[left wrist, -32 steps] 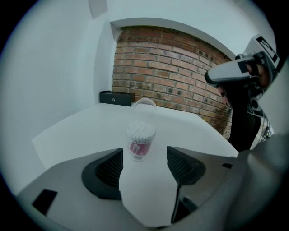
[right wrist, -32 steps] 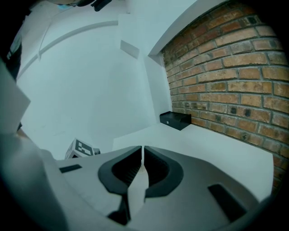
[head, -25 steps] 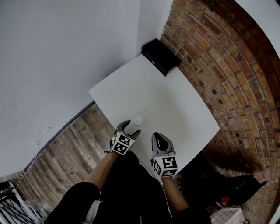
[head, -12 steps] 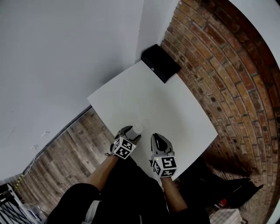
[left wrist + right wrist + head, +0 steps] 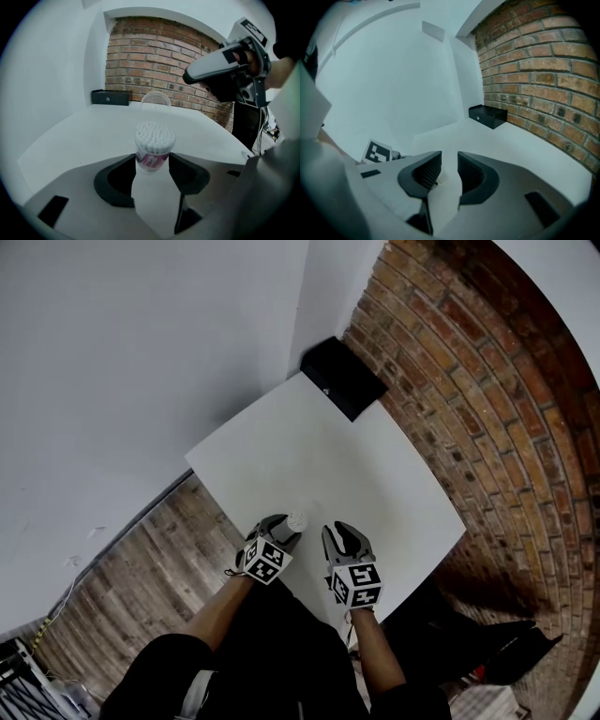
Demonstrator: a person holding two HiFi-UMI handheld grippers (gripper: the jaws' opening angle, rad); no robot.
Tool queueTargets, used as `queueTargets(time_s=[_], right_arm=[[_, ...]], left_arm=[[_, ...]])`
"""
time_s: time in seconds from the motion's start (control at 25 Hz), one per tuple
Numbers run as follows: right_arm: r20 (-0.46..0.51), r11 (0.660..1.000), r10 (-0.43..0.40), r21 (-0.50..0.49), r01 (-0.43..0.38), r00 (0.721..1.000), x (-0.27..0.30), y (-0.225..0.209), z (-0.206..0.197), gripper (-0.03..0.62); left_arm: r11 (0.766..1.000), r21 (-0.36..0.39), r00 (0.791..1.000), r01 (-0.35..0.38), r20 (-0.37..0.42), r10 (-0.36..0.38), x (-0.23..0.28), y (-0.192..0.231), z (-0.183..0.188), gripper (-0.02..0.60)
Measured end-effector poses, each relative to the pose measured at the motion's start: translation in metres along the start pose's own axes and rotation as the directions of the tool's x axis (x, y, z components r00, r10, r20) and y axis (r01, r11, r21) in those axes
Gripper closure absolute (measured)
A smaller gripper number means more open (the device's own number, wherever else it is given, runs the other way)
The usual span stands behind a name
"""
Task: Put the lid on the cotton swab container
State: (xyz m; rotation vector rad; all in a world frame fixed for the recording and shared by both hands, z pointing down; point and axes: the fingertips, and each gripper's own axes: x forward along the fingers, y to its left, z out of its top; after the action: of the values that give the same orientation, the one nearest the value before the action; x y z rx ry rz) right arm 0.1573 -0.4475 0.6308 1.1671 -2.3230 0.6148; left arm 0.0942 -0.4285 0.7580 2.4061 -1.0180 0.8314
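Observation:
The cotton swab container (image 5: 153, 143), a small clear tub with no lid and packed with white swab heads, stands on the white table (image 5: 84, 136). It is also seen from the head view (image 5: 296, 520). My left gripper (image 5: 152, 165) has just been closing, and its jaws now touch the tub on both sides. The clear lid (image 5: 155, 99) lies on the table beyond it. My right gripper (image 5: 449, 161) has just been opening and nothing sits between its jaws. It hovers to the right of the tub (image 5: 339, 535), above the table (image 5: 225, 70).
A black box (image 5: 339, 377) sits in the table's far corner against the brick wall (image 5: 469, 381). The container stands near the table's front edge, with wooden floor (image 5: 141, 577) to the left. The left gripper's marker cube (image 5: 377, 152) shows in the right gripper view.
The left gripper has moved up to the container and its jaws now flank it. The right gripper has moved a little forward and down, and its jaws have parted.

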Motion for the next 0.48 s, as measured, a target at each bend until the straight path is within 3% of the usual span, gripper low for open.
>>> queueTargets(time_s=[0.2,0.48], right_arm=[[-0.073,0.998,0.063,-0.010,-0.064,0.995,0.021,-0.001,-0.006,0.454],[-0.119,0.993,0.118,0.042,-0.113,0.986,0.045,-0.005,-0.015,0.445]], left_arm=[[0.999,0.025,0.999,0.032,-0.009,-0.031,-0.001,0.000,-0.001,0.348],[0.997,0.050,0.998,0.060,-0.025,-0.059,-0.001,0.001,-0.002,0.348]])
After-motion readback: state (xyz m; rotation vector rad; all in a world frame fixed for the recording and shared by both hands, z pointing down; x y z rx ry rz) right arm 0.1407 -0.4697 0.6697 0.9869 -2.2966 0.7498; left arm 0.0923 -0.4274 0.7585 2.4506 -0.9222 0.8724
